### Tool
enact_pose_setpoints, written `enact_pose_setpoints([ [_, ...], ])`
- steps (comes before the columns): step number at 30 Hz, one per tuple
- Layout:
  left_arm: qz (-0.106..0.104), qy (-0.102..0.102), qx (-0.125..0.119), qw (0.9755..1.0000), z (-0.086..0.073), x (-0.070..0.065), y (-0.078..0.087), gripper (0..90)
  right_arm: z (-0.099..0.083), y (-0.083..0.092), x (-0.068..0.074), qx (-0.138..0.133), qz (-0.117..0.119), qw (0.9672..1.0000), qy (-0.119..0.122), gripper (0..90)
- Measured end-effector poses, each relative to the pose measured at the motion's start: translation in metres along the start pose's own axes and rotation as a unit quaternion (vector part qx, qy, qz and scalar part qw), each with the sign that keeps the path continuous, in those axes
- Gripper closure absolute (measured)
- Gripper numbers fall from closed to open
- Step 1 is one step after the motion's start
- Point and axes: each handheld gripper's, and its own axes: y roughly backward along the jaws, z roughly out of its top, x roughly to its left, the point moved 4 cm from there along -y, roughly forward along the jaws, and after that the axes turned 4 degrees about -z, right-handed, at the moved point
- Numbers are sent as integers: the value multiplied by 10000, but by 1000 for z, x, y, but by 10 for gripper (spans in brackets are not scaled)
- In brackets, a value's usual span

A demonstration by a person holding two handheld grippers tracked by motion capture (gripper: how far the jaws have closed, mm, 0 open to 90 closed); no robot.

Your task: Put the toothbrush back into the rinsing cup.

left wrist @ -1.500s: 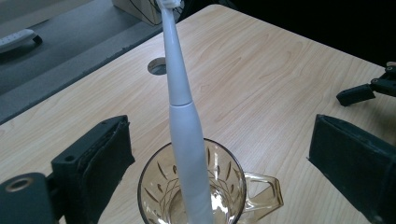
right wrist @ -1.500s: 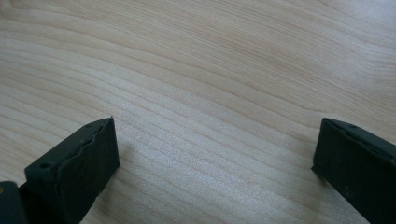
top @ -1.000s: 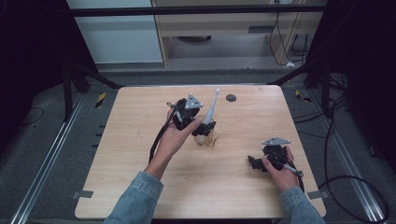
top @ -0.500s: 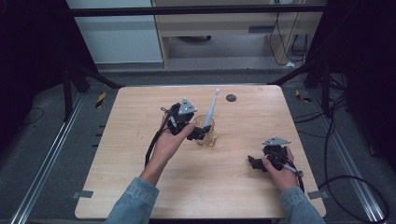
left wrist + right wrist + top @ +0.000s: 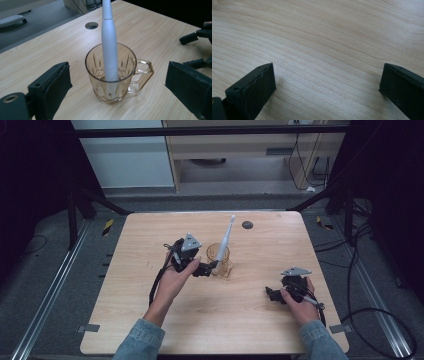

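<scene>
An amber cut-glass mug (image 5: 111,75) stands upright on the wooden table (image 5: 250,320) with its handle toward the right of the left gripper view. A white electric toothbrush (image 5: 109,45) stands in it and leans on the rim. In the high view the mug (image 5: 219,256) and toothbrush (image 5: 226,236) are at the table's middle. My left gripper (image 5: 209,268) is open just left of the mug, its jaws spread wide on either side without touching it. My right gripper (image 5: 273,295) rests open near the front right, with bare wood between its fingers (image 5: 254,90).
A round cable hole (image 5: 247,224) lies in the table behind the mug. The right gripper (image 5: 197,37) shows far off in the left gripper view. Dark frame legs and cables surround the table; a cabinet stands behind.
My left gripper has drawn back to the left and slightly toward the person, away from the toothbrush. Mug, toothbrush and right gripper have stayed put.
</scene>
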Motion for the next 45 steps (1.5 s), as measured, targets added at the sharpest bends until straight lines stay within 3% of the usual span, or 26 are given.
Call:
enact_pose_setpoints([
  [9, 102, 186, 131, 9997, -24, 13, 7, 54, 0, 0, 0, -2, 6, 10000, -11, 4],
  [13, 224, 173, 219, 9994, -32, 20, 13, 54, 0, 0, 0, -5, -2, 10000, 0, 4],
  [20, 355, 321, 503, 9976, -56, 35, 15, 54, 0, 0, 0, -6, -3, 10000, -2, 3],
  [25, 422, 464, 542, 9966, -65, 45, 19, 54, 0, 0, 0, -6, -3, 10000, -3, 4],
  [35, 666, 678, 887, 9915, -91, 69, 25, 55, 0, 0, 0, -6, -1, 10000, -3, 3],
  [45, 842, 767, 1173, 9865, -111, 81, 28, 55, 0, 0, 0, -5, -2, 10000, -4, 4],
])
